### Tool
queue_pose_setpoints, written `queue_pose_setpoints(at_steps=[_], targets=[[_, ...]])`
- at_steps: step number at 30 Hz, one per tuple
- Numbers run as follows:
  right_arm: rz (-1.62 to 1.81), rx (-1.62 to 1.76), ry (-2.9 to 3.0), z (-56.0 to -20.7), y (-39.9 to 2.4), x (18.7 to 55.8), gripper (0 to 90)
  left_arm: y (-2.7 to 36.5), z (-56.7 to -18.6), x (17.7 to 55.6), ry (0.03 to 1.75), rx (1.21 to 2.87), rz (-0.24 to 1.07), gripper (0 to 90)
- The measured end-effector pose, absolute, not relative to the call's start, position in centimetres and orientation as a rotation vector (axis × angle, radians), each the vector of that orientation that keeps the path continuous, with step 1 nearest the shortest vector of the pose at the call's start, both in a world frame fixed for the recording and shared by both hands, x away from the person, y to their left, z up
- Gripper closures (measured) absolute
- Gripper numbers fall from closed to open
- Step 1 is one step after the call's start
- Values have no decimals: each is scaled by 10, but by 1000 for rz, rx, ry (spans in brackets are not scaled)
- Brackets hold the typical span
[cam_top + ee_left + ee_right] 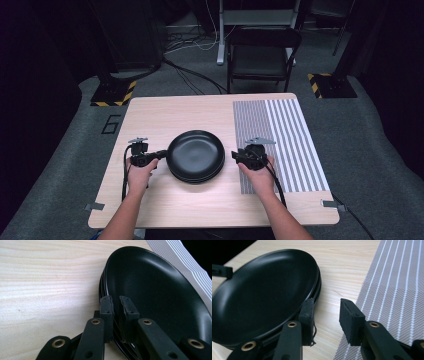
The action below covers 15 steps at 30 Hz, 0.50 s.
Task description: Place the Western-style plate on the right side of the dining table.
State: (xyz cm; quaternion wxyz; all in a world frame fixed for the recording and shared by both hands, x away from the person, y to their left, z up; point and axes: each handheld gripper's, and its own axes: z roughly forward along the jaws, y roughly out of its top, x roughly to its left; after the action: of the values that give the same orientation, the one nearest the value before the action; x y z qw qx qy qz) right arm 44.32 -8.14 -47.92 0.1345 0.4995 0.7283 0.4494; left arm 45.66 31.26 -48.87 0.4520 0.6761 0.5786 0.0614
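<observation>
The left claw (116, 315) was pinched shut on the top black plate's (195, 155) rim; the right claw (327, 320) stood open beside the stack. Lifting should go slowly, keeping the plate level.

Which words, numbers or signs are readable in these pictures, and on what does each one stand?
"6": a dark outlined digit on the grey floor, left of the table.
The black plates, the striped mat and both grippers carry no readable text.
</observation>
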Motion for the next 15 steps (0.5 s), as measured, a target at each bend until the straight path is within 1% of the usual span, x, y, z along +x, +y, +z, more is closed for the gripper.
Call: queue_pose_setpoints(at_steps=[7, 15], targets=[[1373, 1578, 2115, -481, -73, 449, 658, 313, -489, 455, 1437, 1649, 146, 829], [1405, 1672, 2122, -489, -62, 457, 648, 309, -490, 454, 1435, 1648, 123, 829]])
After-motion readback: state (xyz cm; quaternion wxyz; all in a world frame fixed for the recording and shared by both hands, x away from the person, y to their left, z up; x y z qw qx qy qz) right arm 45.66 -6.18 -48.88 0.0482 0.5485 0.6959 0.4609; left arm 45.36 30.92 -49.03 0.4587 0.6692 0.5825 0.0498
